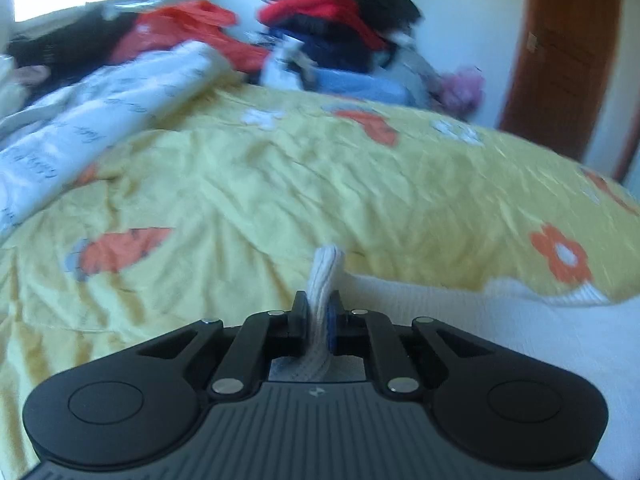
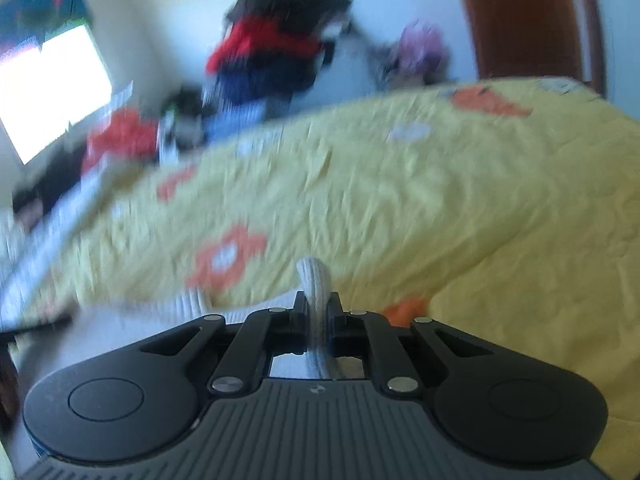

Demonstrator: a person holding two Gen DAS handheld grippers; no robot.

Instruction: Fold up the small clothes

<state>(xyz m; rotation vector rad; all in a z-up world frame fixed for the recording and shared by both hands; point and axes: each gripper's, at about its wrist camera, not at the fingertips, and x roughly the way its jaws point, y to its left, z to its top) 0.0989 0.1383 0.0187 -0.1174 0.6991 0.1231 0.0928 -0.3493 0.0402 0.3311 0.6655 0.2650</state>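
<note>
Daylight from blown-out window (image 2: 52, 88); heavy motion blur, fisheye bending, dark corners right view.

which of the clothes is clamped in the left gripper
The white ribbed garment, pinched in the left gripper; the red and dark clothes sit piled beyond the bed.

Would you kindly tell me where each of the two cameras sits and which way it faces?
Left wrist: sits on the left gripper, looking over its shut jaws, which pinch the white knit garment, across the yellow bedspread toward the clothes pile.
Right wrist: sits on the right gripper, jaws shut on the same white knit, facing the same way.
Shared: bedspread, clothes pile, brown door; no hand shows.
</note>
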